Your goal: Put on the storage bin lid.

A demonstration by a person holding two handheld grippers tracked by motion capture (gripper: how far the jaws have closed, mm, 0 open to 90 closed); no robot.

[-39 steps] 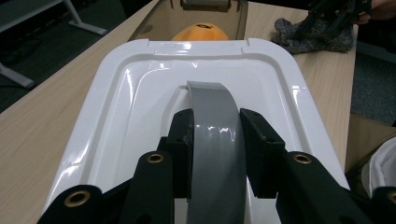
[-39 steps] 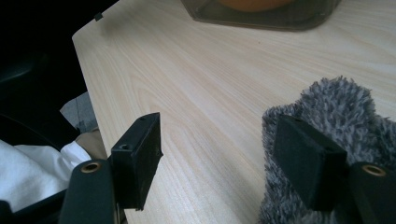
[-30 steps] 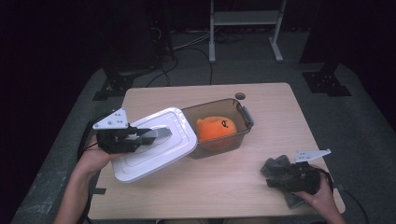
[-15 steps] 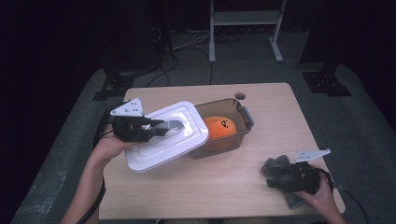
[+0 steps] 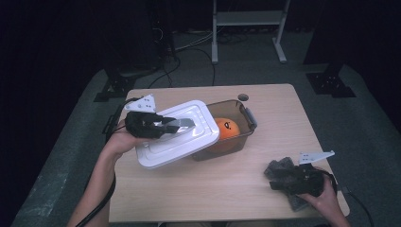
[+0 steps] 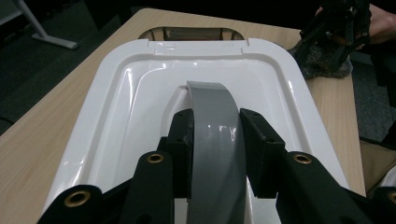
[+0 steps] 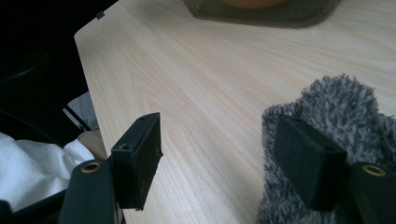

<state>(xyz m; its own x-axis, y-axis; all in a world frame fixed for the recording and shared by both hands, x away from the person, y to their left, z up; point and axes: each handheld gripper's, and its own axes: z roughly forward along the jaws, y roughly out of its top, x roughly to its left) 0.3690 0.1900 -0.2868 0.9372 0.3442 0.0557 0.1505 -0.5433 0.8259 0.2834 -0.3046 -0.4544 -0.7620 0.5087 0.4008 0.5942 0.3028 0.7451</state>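
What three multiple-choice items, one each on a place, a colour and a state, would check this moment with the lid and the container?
1. Where is the white lid?
A. Flat on the floor
B. Held tilted, partly over the brown container
C. Under the grey cloth

2. What colour is the round fruit in the container?
A. Orange
B. Green
C. Purple

3. How does the left gripper stand?
A. Wide open over bare table
B. Shut on the cloth
C. Shut on the lid's grey handle

Answers: B, the high view shows the lid slanted across the container's near end. A, the fruit shows orange past the lid's edge. C, the left gripper view shows both pads against the handle.
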